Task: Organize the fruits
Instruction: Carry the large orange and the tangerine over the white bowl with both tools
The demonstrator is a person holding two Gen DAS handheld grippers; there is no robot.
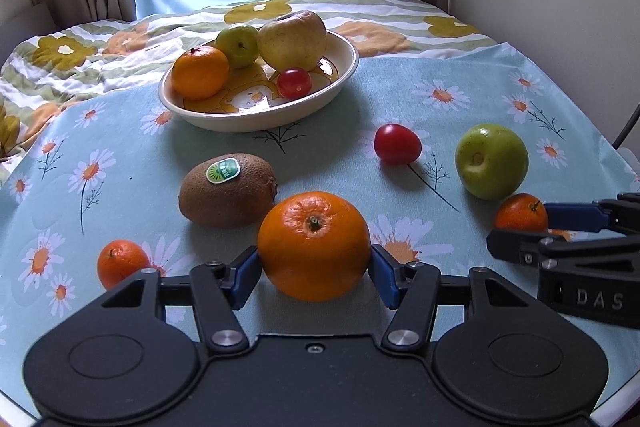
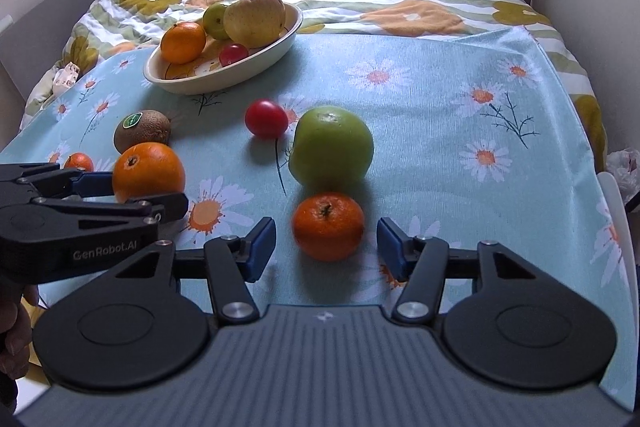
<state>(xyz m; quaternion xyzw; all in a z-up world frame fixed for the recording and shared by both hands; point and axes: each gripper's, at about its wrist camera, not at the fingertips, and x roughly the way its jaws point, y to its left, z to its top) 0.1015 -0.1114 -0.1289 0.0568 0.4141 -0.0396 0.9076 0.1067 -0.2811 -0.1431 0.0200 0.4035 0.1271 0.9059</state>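
A cream bowl (image 1: 224, 119) at the back holds an orange, a small green fruit, a big yellow apple and a red tomato. On the daisy cloth lie a kiwi (image 1: 227, 189), a red tomato (image 1: 397, 143), a green apple (image 1: 491, 161) and a small tangerine (image 1: 120, 262). My left gripper (image 1: 314, 273) has its blue pads touching both sides of a large orange (image 1: 314, 245). My right gripper (image 2: 326, 247) is open around a small tangerine (image 2: 328, 226), with gaps on both sides. The green apple (image 2: 331, 147) lies just beyond it.
A flowered quilt (image 1: 80, 55) covers the bed behind the cloth. Curtains and a bright window stand at the back. A wall rises on the right. The cloth's front right edge (image 2: 616, 267) drops off beside a white object.
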